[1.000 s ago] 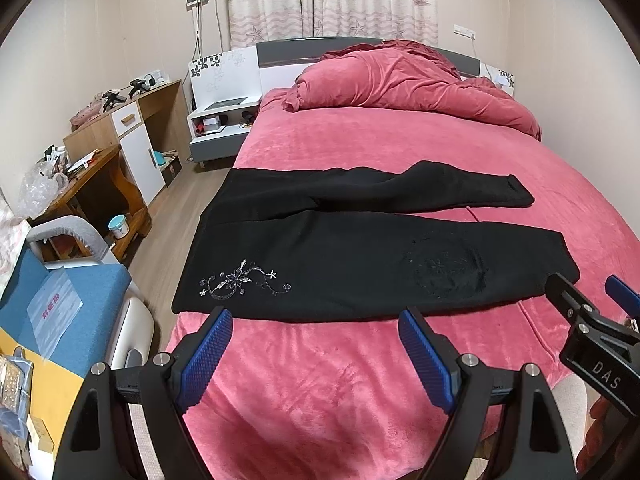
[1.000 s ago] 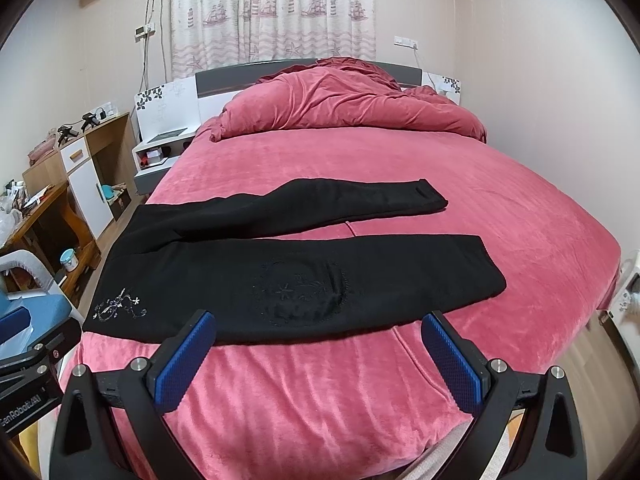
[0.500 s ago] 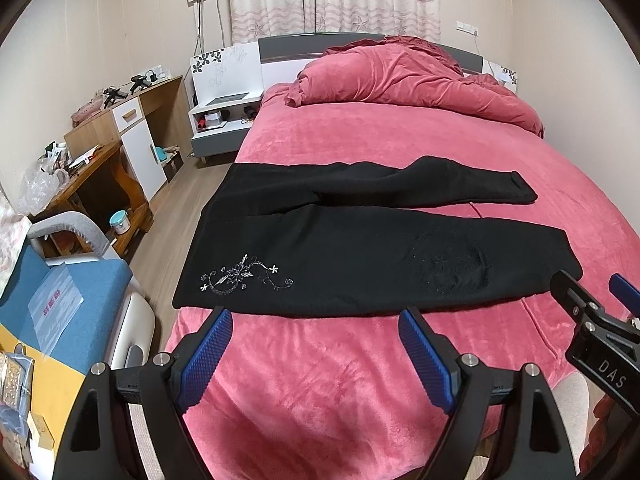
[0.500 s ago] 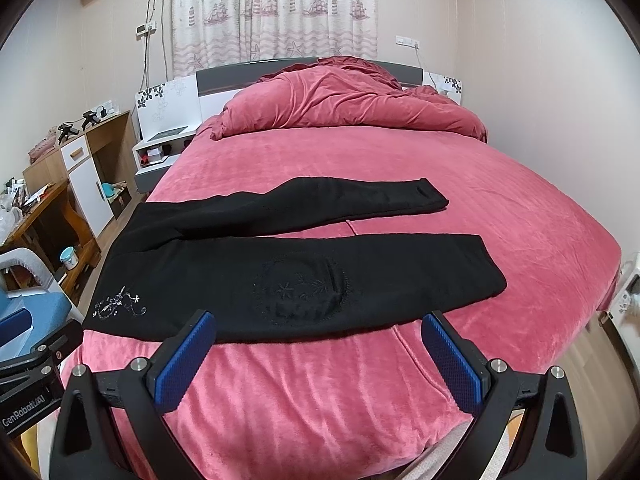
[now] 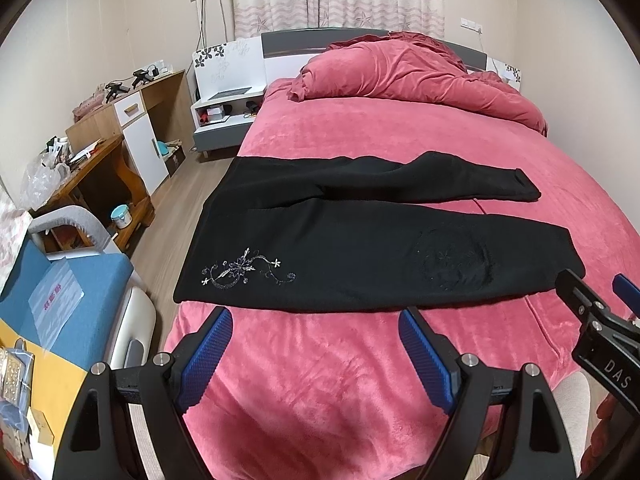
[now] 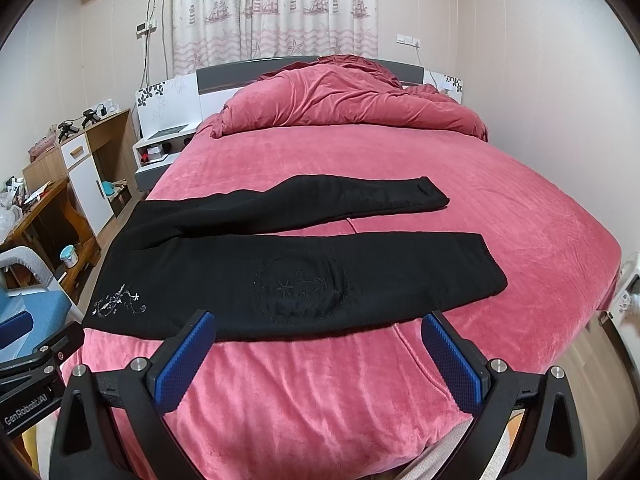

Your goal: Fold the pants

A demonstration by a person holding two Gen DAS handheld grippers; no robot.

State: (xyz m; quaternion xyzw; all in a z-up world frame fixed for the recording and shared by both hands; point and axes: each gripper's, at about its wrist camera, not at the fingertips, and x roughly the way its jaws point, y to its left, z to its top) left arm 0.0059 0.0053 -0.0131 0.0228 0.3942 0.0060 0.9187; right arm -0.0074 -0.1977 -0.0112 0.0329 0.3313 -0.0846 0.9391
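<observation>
Left gripper (image 5: 314, 356) fingers (image 5: 208, 354) are standing wide apart, nothing btwn them, hovering just short of the near edge of the pants (image 5: 360, 248). Right gripper (image 6: 320, 356) fingers (image 6: 454, 364) are likewise spread & empty, aiming at the near leg's knee patch (image 6: 304, 286).

Pants are lying flat across the bed (image 5: 320, 380), unfolded: waist w/ silver embroidery (image 5: 244, 272) toward the left side, cuffs to the right, the two legs splayed apart w/ a strip of pink cover showing btwn them. Far leg (image 6: 304, 200) is angling away slightly.

Step in hand, as I'm judging it: closing in for the first grasp. To do it well, prob. left should be pinching the near waist corner and right the near cuff (image 6: 486, 270), so right needs shifting further right first. Then both lifting together & laying the near leg over the far one, edges matched. Fabric looks thick & soft, so bite deep enough to catch both layers w/o grabbing the plush cover underneath.

Pose: both grippers are being held low at the foot-side edge, side by side, pointing forward and tilted slightly down at the bed; each one's body is showing at the edge of the other's view.
</observation>
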